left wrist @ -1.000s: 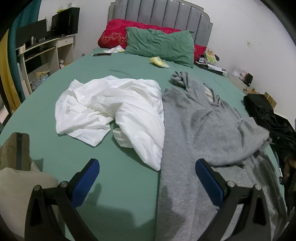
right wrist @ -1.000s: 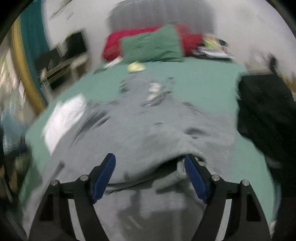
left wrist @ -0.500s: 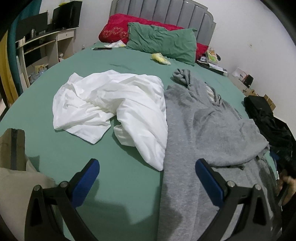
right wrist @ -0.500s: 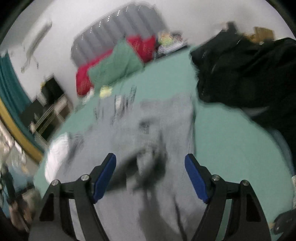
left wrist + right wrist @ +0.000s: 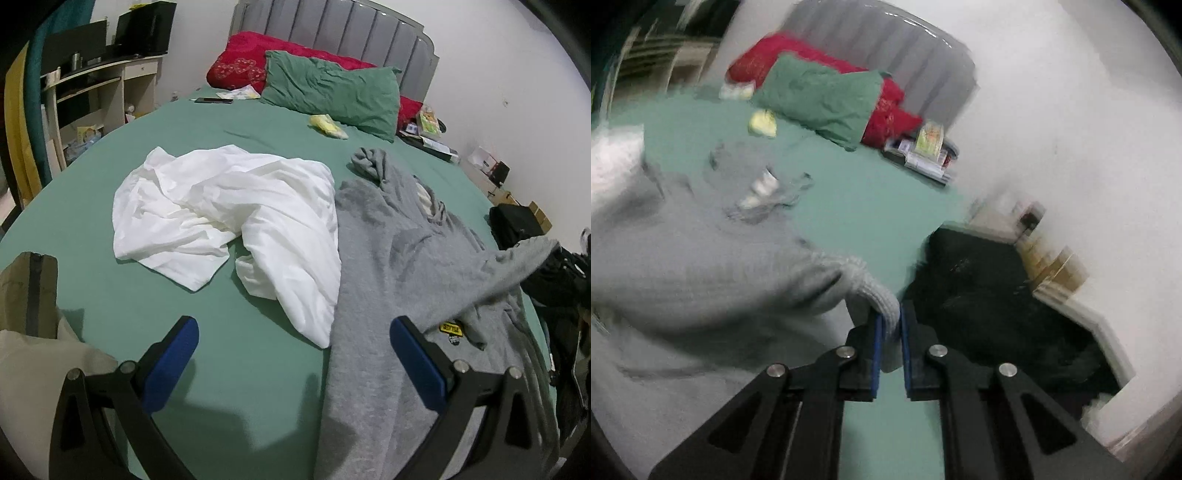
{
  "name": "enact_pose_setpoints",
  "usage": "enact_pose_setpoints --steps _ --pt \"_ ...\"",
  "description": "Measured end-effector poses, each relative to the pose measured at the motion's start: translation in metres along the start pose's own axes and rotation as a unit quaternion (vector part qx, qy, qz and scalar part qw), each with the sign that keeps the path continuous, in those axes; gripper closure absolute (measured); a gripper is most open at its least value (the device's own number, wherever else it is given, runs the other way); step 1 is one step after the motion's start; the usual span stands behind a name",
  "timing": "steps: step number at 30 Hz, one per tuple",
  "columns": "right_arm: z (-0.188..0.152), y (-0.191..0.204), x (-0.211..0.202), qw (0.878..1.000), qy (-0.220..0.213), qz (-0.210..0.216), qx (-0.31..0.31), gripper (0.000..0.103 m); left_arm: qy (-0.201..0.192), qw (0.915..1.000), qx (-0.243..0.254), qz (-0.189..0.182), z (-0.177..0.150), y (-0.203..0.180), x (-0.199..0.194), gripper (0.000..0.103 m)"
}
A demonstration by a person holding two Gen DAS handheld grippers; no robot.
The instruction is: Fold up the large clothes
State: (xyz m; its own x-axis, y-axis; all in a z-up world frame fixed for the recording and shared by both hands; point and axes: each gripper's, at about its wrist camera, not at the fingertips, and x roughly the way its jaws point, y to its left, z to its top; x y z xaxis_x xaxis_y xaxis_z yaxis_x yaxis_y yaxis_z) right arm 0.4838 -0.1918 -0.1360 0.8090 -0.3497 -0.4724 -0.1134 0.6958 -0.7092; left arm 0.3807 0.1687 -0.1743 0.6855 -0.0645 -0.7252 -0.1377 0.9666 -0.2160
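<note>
At the far left of the left wrist view a beige fabric item with a dark zip (image 5: 26, 295) lay at the edge of the green-sheeted bed (image 5: 221, 369). The left gripper (image 5: 293, 356) hovered over bare sheet, angled downward, its blue pads (image 5: 171, 354) spread wide with nothing between them. Just beyond it sat a crumpled white cotton garment (image 5: 229, 218), its right edge overlapping the large grey knitted sweatshirt (image 5: 399, 266), which sprawled face-up along the bed's right half with its hood toward the green pillow (image 5: 332, 92). The sweatshirt's sleeve (image 5: 517, 258) was stretched out to the right, off the sheet, toward a heap of black clothing (image 5: 517, 225).

In the right wrist view the right gripper (image 5: 889, 332) was pinching the sleeve's ribbed grey cuff (image 5: 882, 295), pads pressed together on the knit, tool tipped slightly downward and pointing across the bed's corner.

The risks, as I judged them: only the thin cuff edge sat in the pinch, so a hard pull might slip it free. Pulling the sleeve alone could also drag the body sideways and bunch it, since the idle left gripper pinned nothing. The overlapping white garment could get caught up in any fold, and the sleeve could snag the black heap beside it.
</note>
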Motion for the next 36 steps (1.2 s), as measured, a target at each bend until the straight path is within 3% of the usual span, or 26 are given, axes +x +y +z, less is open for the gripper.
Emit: enact_pose_setpoints --steps 1,3,6,7,9,11,12,16,22,25,27,30,31,32,33,36 --pt "-0.005 0.007 0.009 0.999 0.015 0.002 -0.028 0.082 0.0 1.0 0.0 0.004 0.0 0.0 0.001 0.0" --pt "-0.026 0.024 0.033 0.994 0.081 0.051 -0.058 0.059 -0.003 0.9999 0.003 0.009 0.002 0.0 0.002 0.0" --pt "-0.07 0.023 0.04 0.986 0.122 0.111 0.0 0.056 -0.027 0.9992 0.008 0.027 0.006 0.004 -0.003 0.0" --pt "-0.076 0.015 0.038 0.985 0.115 0.125 0.04 0.052 -0.037 0.9987 0.009 0.034 0.008 0.006 -0.006 0.0" --pt "-0.084 -0.012 0.025 0.975 0.06 0.157 0.146 0.046 -0.055 0.9971 0.014 0.051 0.014 0.011 -0.011 0.0" --pt "-0.086 -0.035 0.011 0.959 -0.015 0.177 0.22 0.024 -0.07 0.9944 0.021 0.077 0.02 0.019 -0.016 0.0" --pt "-0.072 -0.045 0.014 0.952 -0.039 0.177 0.248 0.015 -0.074 0.9935 0.021 0.085 0.022 0.021 -0.017 0.0" --pt "-0.007 -0.037 0.053 0.931 -0.041 0.241 0.272 0.015 -0.086 0.9904 0.008 0.108 0.028 0.038 -0.017 0.0" --pt "0.141 0.058 0.128 0.916 -0.037 0.314 0.249 0.015 -0.103 0.981 0.034 0.161 0.035 0.052 -0.003 0.0" --pt "0.218 0.113 0.146 0.93 -0.056 0.304 0.197 0.015 -0.126 0.967 0.066 0.212 0.041 0.06 0.005 0.0" --pt "0.26 0.146 0.163 0.943 -0.066 0.284 0.162 0.015 -0.118 0.9691 0.054 0.209 0.04 0.071 0.009 0.0" --pt "0.295 0.185 0.2 0.956 -0.039 0.252 0.146 0.015 -0.101 0.9719 0.034 0.21 0.036 0.084 0.021 0.0" --pt "0.299 0.198 0.215 0.957 -0.015 0.249 0.146 0.021 -0.087 0.975 0.023 0.203 0.036 0.088 0.027 0.0" --pt "0.298 0.204 0.222 0.953 -0.009 0.26 0.157 0.039 -0.074 0.9789 0.013 0.19 0.034 0.091 0.031 0.0" --pt "0.295 0.202 0.223 0.956 -0.004 0.246 0.162 0.092 -0.069 0.9801 0.011 0.186 0.033 0.091 0.033 0.0" --pt "0.278 0.176 0.197 0.953 -0.039 0.225 0.2 0.095 -0.073 0.9787 0.031 0.19 0.031 0.081 0.032 0.0"
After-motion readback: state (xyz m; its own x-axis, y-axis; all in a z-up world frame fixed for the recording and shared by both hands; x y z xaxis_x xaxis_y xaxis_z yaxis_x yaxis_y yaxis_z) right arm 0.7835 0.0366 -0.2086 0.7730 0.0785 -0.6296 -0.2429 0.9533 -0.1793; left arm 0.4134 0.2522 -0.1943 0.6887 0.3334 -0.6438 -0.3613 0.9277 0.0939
